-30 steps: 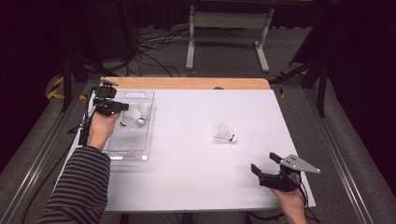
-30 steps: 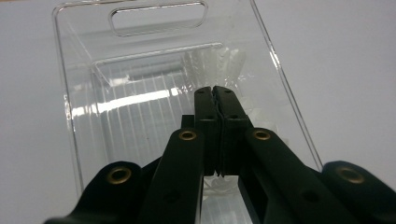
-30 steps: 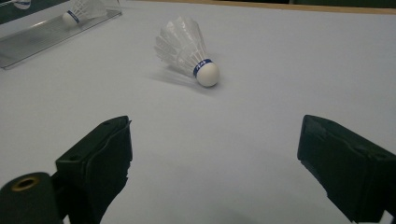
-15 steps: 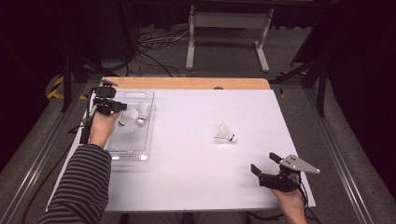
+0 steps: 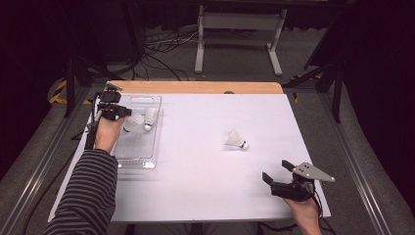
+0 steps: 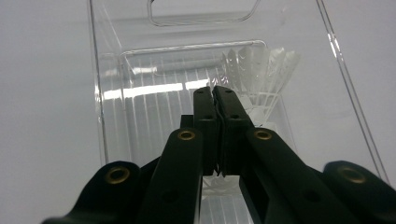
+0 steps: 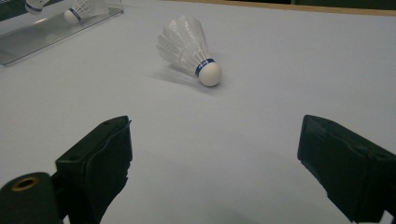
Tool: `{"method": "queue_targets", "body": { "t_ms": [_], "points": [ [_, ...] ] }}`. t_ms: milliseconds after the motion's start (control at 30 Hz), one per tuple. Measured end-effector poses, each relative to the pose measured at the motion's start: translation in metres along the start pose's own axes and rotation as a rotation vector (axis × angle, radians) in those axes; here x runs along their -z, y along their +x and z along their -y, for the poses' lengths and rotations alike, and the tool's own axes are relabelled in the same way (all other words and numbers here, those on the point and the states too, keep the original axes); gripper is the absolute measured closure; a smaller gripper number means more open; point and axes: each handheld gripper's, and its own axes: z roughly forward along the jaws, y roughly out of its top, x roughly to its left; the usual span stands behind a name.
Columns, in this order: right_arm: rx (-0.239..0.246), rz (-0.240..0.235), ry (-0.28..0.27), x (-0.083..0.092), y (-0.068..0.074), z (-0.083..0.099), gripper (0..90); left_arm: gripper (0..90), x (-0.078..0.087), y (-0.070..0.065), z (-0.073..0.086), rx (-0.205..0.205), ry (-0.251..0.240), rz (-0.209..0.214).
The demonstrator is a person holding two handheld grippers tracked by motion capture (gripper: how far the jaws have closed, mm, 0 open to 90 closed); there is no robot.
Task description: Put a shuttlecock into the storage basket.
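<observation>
A clear plastic tray lies at the table's left. My left gripper hovers over its far end with the jaws shut. A white shuttlecock hangs right at their tips. In the left gripper view its feather skirt shows under the closed pads of my left gripper. A second shuttlecock lies in the tray beside it. A third shuttlecock lies on its side mid-table. My right gripper rests open near the front right corner, facing that one, with nothing between its fingers.
The white table top spreads between the tray and the right hand. A wooden strip runs along the far edge. Behind the table stand a metal frame and loose cables on the floor.
</observation>
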Motion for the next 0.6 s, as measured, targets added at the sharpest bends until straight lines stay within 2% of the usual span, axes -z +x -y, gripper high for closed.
{"method": "queue_targets", "body": {
  "t_ms": [433,600],
  "points": [
    [-0.001,0.0,0.0,0.0,-0.0001,0.0001,10.7,87.8,-0.0022,0.0018,0.0,0.009,0.003,-0.011],
    [-0.002,0.0,0.0,0.0002,-0.0004,0.0002,10.7,84.5,-0.0024,0.003,0.0009,0.008,-0.005,-0.015]
  ]
}}
